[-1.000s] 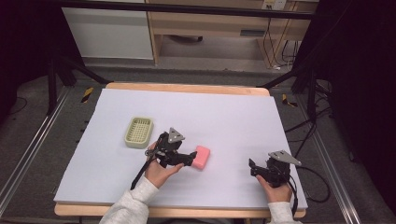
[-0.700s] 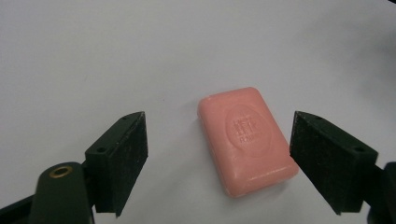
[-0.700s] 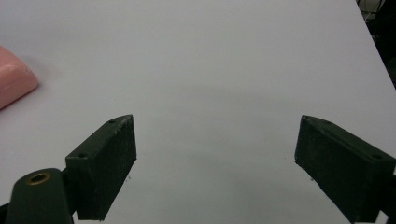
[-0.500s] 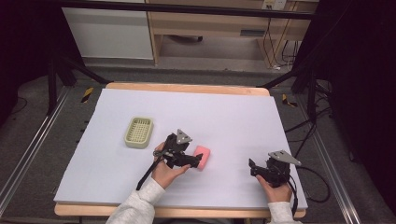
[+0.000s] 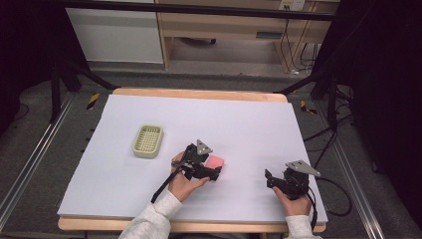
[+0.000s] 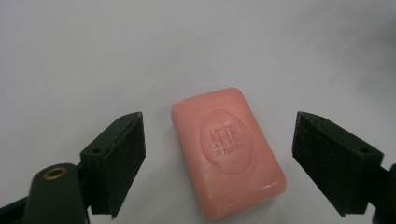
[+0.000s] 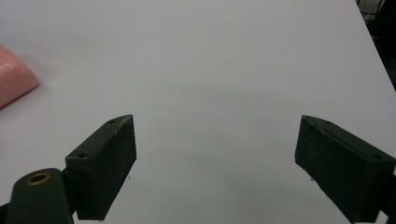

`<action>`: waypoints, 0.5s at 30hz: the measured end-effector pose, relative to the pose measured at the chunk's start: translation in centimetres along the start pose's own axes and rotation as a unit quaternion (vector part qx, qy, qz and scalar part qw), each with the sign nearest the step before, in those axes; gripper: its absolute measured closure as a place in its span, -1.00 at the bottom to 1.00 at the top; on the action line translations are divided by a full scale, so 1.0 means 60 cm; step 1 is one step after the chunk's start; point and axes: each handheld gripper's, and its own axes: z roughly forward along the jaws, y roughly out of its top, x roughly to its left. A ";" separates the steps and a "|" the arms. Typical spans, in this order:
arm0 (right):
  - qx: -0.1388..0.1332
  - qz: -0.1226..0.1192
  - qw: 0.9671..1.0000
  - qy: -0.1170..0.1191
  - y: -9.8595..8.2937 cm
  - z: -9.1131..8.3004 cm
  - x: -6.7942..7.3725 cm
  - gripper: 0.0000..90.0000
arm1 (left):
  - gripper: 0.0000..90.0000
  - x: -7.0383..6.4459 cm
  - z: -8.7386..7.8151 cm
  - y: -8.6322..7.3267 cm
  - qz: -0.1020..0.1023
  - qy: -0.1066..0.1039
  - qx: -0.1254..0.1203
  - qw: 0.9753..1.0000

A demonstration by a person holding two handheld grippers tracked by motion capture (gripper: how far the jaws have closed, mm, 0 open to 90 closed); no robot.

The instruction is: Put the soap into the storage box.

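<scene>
A pink bar of soap (image 6: 229, 151) with an embossed stamp lies flat on the white table. My left gripper (image 6: 218, 135) is open, its two jaws standing on either side of the bar without touching it. From above, the left gripper (image 5: 211, 170) sits just in front of and partly over the soap (image 5: 216, 161). My right gripper (image 5: 271, 180) rests near the table's front right; in its own view the right gripper (image 7: 215, 135) is open and empty, with the soap's corner (image 7: 14, 79) at the left edge.
A pale green slatted soap dish (image 5: 148, 140) stands on the white table cover (image 5: 239, 119) left of the soap. The wooden table edge (image 5: 199, 93) runs along the back. Cables (image 5: 333, 194) trail from the right gripper off the table's right side.
My left gripper has slid to the right until its open jaws straddle the soap. The soap and the right gripper have stayed put.
</scene>
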 end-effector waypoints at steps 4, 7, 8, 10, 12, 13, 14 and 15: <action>0.000 -0.001 1.000 0.001 0.000 0.000 0.000 -0.72 | -0.63 -0.003 0.007 0.000 0.001 0.001 0.004 1.000; 0.001 0.000 1.000 0.001 0.000 0.000 0.000 -0.71 | -0.63 -0.004 0.013 0.000 0.001 0.003 0.010 1.000; 0.001 0.000 1.000 0.001 0.000 0.000 0.000 -0.71 | -0.63 -0.005 0.015 0.000 0.001 0.003 0.012 1.000; 0.000 0.001 1.000 0.001 0.000 0.001 -0.001 -0.72 | -0.63 -0.007 0.020 0.000 -0.001 0.004 0.015 1.000; 0.001 0.001 1.000 0.001 0.000 0.001 -0.001 -0.71 | -0.63 -0.008 0.024 0.000 0.002 0.004 0.017 1.000; 0.001 0.002 1.000 0.001 -0.001 0.000 0.000 -0.72 | -0.63 -0.009 0.027 -0.001 0.002 0.004 0.019 1.000; 0.001 0.002 1.000 0.001 -0.001 0.001 0.000 -0.71 | -0.63 -0.009 0.029 -0.001 0.002 0.004 0.021 1.000; 0.002 0.000 1.000 0.002 -0.001 0.001 0.001 -0.71 | -0.63 -0.009 0.031 -0.002 0.001 0.005 0.023 1.000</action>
